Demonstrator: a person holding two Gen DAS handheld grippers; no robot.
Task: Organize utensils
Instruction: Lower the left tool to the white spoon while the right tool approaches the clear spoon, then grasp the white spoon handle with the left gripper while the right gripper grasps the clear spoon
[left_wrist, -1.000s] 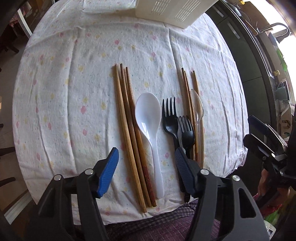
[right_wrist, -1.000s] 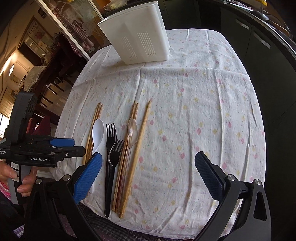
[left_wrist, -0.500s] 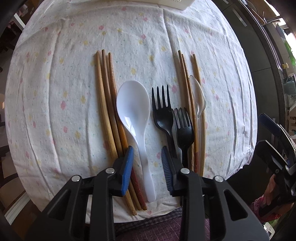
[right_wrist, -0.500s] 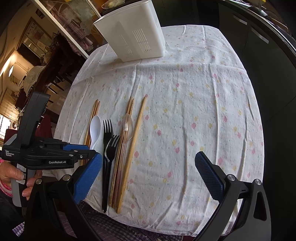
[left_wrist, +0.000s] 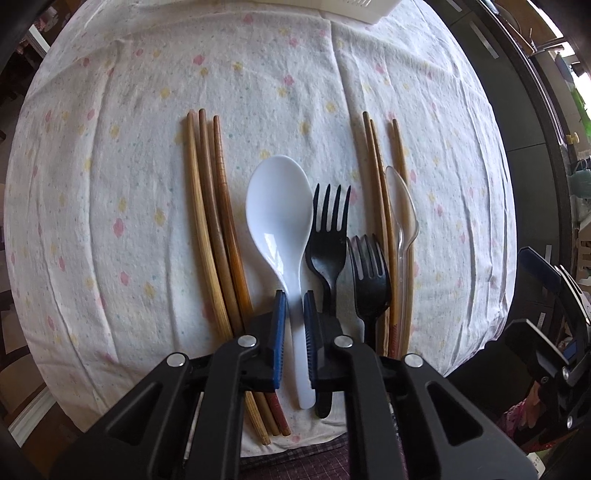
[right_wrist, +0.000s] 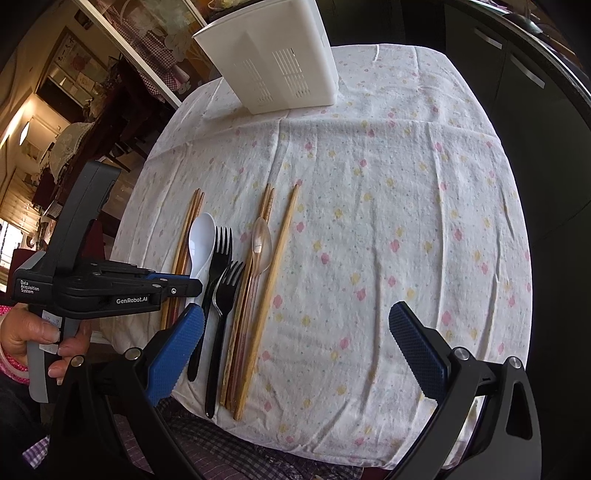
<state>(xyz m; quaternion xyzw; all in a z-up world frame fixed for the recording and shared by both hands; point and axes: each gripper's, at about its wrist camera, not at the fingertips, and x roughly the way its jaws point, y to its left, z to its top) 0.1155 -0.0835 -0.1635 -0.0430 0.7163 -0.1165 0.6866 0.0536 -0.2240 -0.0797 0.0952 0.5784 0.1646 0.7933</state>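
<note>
A white spoon (left_wrist: 279, 218) lies on the flowered cloth between three wooden chopsticks (left_wrist: 210, 229) on its left and two black forks (left_wrist: 328, 229) on its right. My left gripper (left_wrist: 294, 295) is shut on the spoon's handle, blue pads on both sides. A clear spoon (left_wrist: 402, 218) and three more chopsticks (left_wrist: 378, 192) lie further right. In the right wrist view my right gripper (right_wrist: 295, 325) is open and empty above the cloth, right of the utensil row; the left gripper (right_wrist: 177, 282) shows there on the white spoon (right_wrist: 201, 236).
A white slotted utensil holder (right_wrist: 280, 62) stands at the table's far end. The flowered cloth (right_wrist: 388, 221) covers the table. Dark cabinets run along the right side. The table's near edge lies just under the utensil handles.
My left gripper moved forward and down and shut its jaws on the white spoon's handle. My right gripper stayed open and shifted slightly.
</note>
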